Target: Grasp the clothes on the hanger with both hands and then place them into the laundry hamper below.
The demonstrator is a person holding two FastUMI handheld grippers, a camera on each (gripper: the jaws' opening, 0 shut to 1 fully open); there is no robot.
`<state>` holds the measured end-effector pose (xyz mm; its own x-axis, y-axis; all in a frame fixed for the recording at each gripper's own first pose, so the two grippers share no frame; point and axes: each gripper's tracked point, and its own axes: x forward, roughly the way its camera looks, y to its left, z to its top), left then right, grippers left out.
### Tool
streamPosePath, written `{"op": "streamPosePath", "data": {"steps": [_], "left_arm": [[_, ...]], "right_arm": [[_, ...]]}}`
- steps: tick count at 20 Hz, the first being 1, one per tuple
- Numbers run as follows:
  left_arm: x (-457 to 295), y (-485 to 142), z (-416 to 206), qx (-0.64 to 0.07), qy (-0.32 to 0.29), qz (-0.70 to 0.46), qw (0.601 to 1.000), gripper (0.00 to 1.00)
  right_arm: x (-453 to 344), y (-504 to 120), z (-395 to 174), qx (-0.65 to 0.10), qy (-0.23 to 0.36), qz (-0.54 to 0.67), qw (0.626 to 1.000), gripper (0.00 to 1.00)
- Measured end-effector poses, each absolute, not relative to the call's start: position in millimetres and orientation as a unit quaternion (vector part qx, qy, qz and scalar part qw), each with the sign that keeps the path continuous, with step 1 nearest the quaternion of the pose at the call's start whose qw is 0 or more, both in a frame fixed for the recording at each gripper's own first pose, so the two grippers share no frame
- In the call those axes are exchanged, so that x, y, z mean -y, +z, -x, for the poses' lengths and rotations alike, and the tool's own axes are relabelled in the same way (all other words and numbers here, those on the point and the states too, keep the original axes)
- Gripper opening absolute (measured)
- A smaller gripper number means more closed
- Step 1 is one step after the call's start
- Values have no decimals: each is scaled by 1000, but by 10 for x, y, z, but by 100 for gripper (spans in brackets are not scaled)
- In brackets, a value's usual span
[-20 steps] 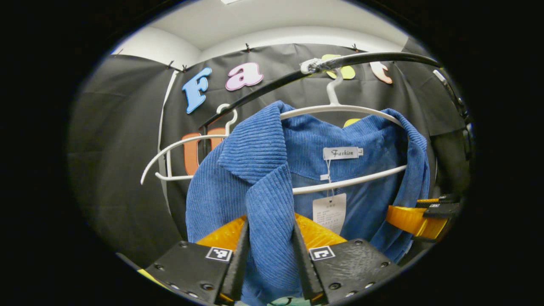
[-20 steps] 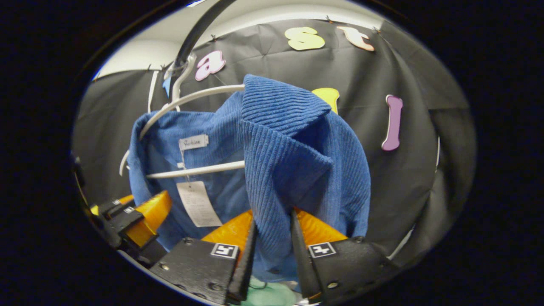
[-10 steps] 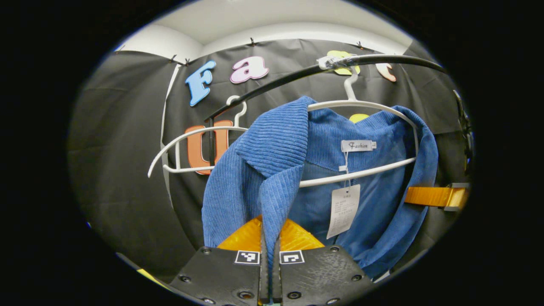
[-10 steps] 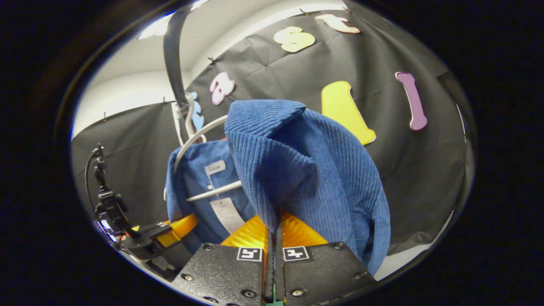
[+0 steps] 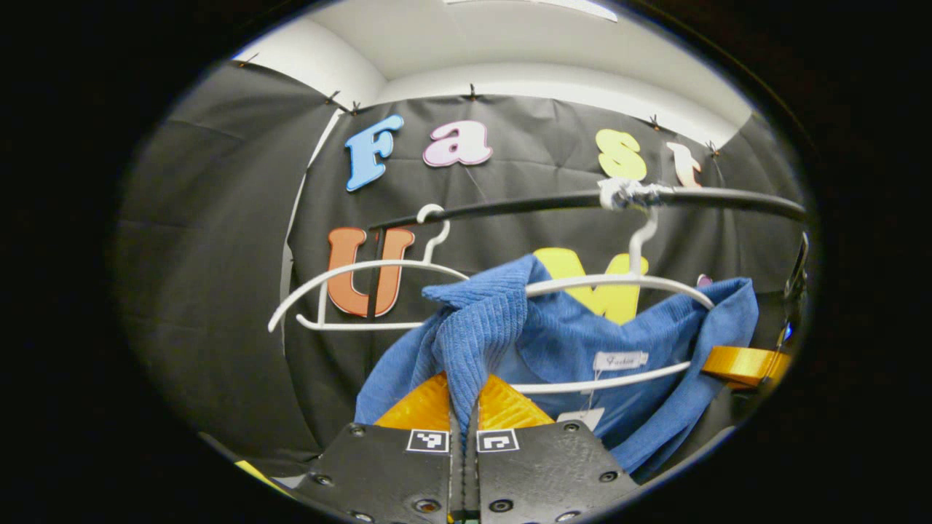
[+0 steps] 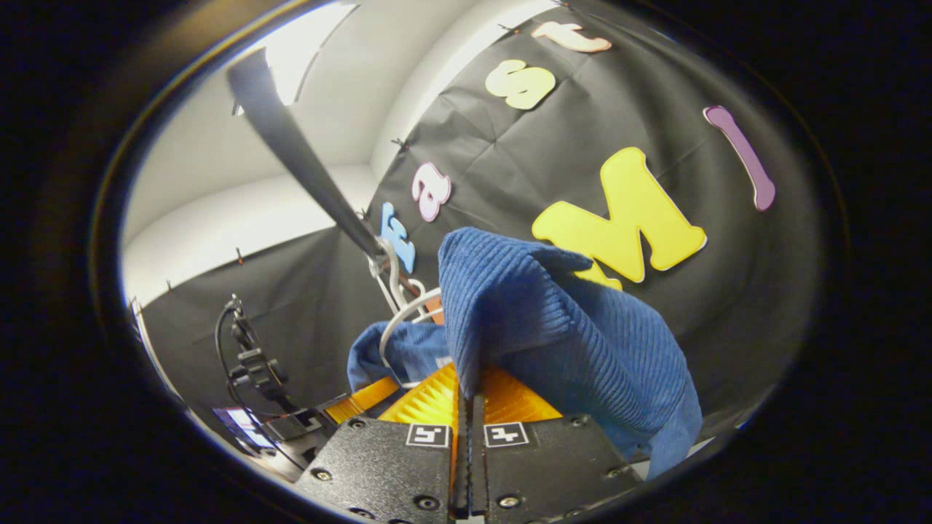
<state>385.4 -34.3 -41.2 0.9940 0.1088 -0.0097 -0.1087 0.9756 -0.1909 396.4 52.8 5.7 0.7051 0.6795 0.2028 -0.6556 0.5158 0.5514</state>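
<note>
Left gripper view — left gripper [image 5: 464, 437] clamped tight on blue jacket [image 5: 480, 335], draped over white hanger [image 5: 619, 280]. Right gripper [image 6: 464, 429] pinching the jacket too — fingers closed.

In the left gripper view the blue jacket [image 5: 582, 342] covers the middle of the white hanger [image 5: 619, 280], and the paper tag [image 5: 582, 417] is half hidden behind the tool. In the right gripper view the jacket's folds hide most of the hanger [image 6: 397, 320].
</note>
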Motion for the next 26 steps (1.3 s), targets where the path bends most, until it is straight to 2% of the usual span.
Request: {"op": "streamPosePath", "data": {"steps": [2, 3, 4, 6, 7, 8, 11, 12, 15, 16, 17, 19, 24, 26], "left_arm": [[169, -211, -3896, 13, 62, 109, 992, 0], [87, -131, -3929, 18, 67, 116, 991, 4], [-32, -73, -3933, 21, 77, 111, 991, 0], [-175, 80, -3998, 33, 76, 108, 991, 0], [-223, 108, -4044, 32, 71, 116, 990, 4], [-267, 91, -4090, 26, 66, 124, 990, 0], [-448, 46, -4135, 16, 69, 121, 990, 5], [-527, -6, -4138, 12, 79, 119, 990, 0], [-511, -289, -4193, -22, 72, 143, 987, 0], [-538, -350, -4201, -31, 72, 141, 987, 4], [-531, -431, -4211, -39, 68, 141, 987, 0], [-558, -597, -4276, -57, 60, 151, 985, 0], [-540, -662, -4308, -57, 27, 209, 976, 0], [-575, -631, -4307, -50, 9, 255, 966, 4]], "right_arm": [[-439, 174, -4006, -10, 389, -339, 856, 4], [-391, 229, -3998, -5, 392, -354, 849, 4], [-332, 299, -4010, 4, 397, -370, 840, 4], [-176, 420, -4111, 16, 396, -409, 822, 4], [-84, 457, -4156, 19, 391, -430, 814, 4], [1, 491, -4223, 23, 385, -446, 808, 4], [265, 528, -4394, 34, 359, -491, 793, 4], [329, 492, -4461, 31, 347, -500, 793, 4], [446, 362, -4596, 22, 323, -518, 792, 4], [453, 329, -4621, 20, 319, -523, 790, 4], [468, 283, -4655, 17, 316, -527, 789, 4], [496, 195, -4708, 10, 308, -536, 786, 4], [546, 126, -4775, 2, 301, -567, 767, 4], [548, 84, -4798, -8, 298, -570, 766, 4]]}}
